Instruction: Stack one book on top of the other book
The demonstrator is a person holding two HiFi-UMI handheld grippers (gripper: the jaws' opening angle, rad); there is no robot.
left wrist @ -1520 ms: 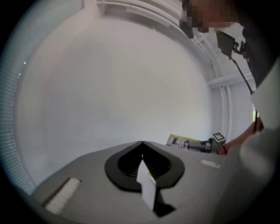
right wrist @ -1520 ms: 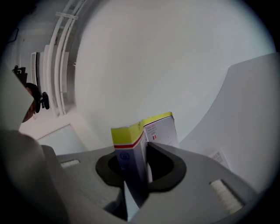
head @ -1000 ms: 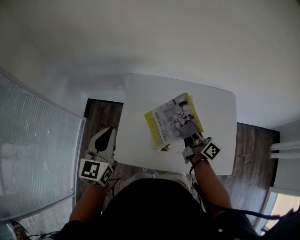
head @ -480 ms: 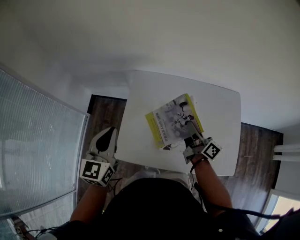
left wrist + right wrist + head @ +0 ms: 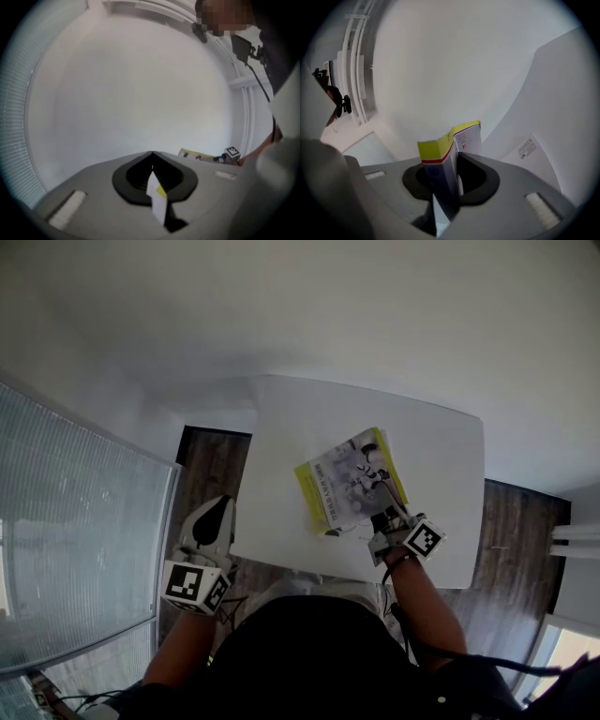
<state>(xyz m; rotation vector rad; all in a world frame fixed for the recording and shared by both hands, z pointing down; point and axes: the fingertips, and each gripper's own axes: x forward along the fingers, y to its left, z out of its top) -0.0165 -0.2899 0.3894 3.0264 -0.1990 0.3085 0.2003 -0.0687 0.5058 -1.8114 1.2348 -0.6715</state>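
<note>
A book [image 5: 349,479] with a yellow spine and a grey-white cover lies over the middle of the white table [image 5: 281,474]. My right gripper [image 5: 382,514] is shut on its near edge. In the right gripper view the book [image 5: 461,136] stands edge-on between the jaws, yellow and white with a red stripe. A small dark corner [image 5: 328,533] peeks out beneath the book's near-left corner; I cannot tell whether it is the other book. My left gripper [image 5: 210,527] hangs off the table's left side over the floor, its jaws [image 5: 152,154] shut on nothing.
Dark wood floor [image 5: 211,470] shows left and right of the table. A ribbed glass panel [image 5: 75,549] stands at the far left. In the right gripper view a white surface with a small printed label [image 5: 526,147] lies right of the jaws.
My right gripper has sunk slightly toward the table with the book in it. The left gripper has stayed in place.
</note>
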